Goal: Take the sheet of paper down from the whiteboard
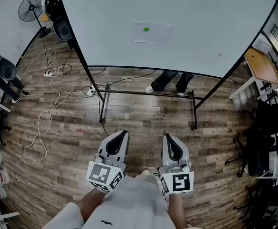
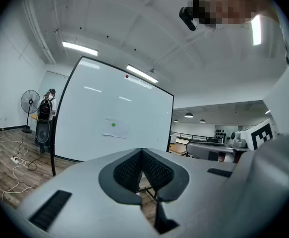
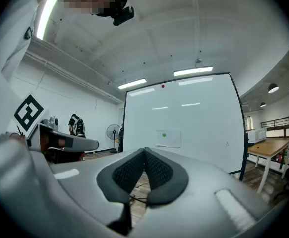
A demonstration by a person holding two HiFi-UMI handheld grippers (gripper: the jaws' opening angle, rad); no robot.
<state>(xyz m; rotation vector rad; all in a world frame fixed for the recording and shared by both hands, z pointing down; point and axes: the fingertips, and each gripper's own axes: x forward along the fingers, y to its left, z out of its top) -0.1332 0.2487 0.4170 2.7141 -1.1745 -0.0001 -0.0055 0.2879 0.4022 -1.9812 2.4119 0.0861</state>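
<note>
Left tool [image 1: 121, 134] and right tool [image 1: 169, 138] both closed, empty; yanking sheet of paper [image 1: 151, 33] from under green magnet [image 1: 146, 29] risks tearing it.

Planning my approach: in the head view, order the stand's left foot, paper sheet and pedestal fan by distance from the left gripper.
1. Stand's left foot, on the floor just ahead.
2. Paper sheet, up on the whiteboard.
3. Pedestal fan, far left.

No readable text, labels or numbers (marker squares [image 1: 179, 182] carry patterns only)
</note>
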